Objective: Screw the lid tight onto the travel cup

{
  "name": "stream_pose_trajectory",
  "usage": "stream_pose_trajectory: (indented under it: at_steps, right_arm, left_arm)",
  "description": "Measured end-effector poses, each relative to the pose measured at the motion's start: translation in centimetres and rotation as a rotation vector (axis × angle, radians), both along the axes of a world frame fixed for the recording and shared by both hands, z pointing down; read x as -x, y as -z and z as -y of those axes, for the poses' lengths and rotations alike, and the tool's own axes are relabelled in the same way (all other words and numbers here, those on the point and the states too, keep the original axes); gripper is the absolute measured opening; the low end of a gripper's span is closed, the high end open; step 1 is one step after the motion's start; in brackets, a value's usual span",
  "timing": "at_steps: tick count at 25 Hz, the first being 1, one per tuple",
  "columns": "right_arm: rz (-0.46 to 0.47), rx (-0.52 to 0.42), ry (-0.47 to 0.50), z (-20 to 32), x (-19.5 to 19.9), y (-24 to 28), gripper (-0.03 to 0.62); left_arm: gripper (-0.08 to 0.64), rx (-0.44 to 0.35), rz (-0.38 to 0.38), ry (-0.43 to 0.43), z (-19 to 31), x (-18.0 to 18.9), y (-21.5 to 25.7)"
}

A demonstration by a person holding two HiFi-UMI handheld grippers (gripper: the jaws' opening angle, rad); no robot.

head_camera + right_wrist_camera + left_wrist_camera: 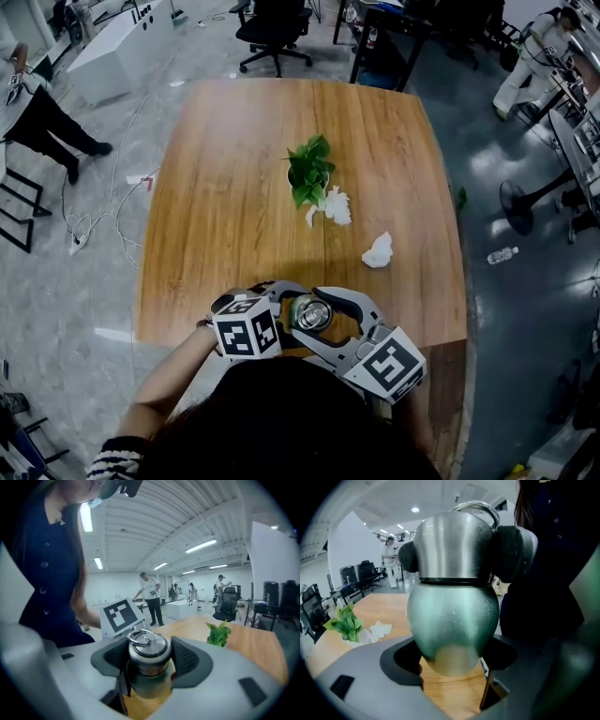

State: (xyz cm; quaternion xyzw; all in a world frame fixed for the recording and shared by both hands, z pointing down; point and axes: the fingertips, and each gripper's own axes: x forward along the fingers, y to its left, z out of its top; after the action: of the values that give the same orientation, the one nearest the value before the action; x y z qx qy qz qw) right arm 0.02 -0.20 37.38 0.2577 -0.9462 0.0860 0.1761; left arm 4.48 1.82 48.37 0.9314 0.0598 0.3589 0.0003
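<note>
- The cup [454, 630] was upright, well apart from the plant [309, 172], on my side of it; smooth, stiff metal, probably slippery.
- My left claw [452, 660] clamped its green body.
- My right claw [150, 660] gripped the steel lid [146, 646] by its sides, the best hold for twisting.

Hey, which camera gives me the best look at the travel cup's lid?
The left gripper view: the lid fills the frame side-on, down to its seam with the green body. The right gripper view shows its ringed top between that gripper's fingers; the head view shows only a small top.
</note>
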Motion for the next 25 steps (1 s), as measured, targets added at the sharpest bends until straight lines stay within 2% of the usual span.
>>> stream_pose_trajectory:
  at_steps: [2, 7, 9, 11, 14, 16, 18, 22, 25]
  right_arm:
    - [-0.004, -0.046, -0.048, 0.6, 0.0, 0.2, 0.259]
    - [-0.006, -0.084, -0.291, 3.0, -0.7, 0.1, 0.262]
    - [0.014, -0.075, -0.313, 3.1, -1.0, 0.0, 0.262]
    - [0.050, -0.026, -0.265, 2.6, -1.2, -0.1, 0.261]
    - [0.101, 0.073, -0.074, 0.8, -0.9, 0.2, 0.261]
    - [0.099, 0.091, 0.006, 0.1, -0.7, 0.3, 0.261]
    - [0.078, 0.050, 0.002, 0.3, -0.6, 0.4, 0.262]
    - [-0.010, -0.059, -0.079, 1.0, 0.0, 0.4, 0.262]
    - [0.004, -0.071, -0.128, 1.3, -0.3, 0.7, 0.262]
  left_arm:
    - [0.390, -0.015, 0.003, 0.050, 0.6, -0.2, -0.1]
    - [0.389, 0.044, -0.045, 0.309, 2.5, -1.3, -0.1]
    - [0.389, 0.036, -0.041, 0.358, 2.8, -1.3, -0.3]
    - [0.388, 0.027, -0.038, 0.304, 2.4, -1.2, -0.3]
    - [0.388, 0.047, -0.040, 0.102, 0.4, -0.4, 0.1]
    - [0.389, 0.040, -0.026, 0.028, -0.2, -0.2, 0.2]
    - [0.389, 0.011, -0.017, 0.043, 0.1, -0.4, 0.1]
    - [0.388, -0.002, -0.046, 0.158, 1.1, -1.5, 0.2]
    - [0.388, -0.024, -0.057, 0.226, 1.7, -1.5, 0.4]
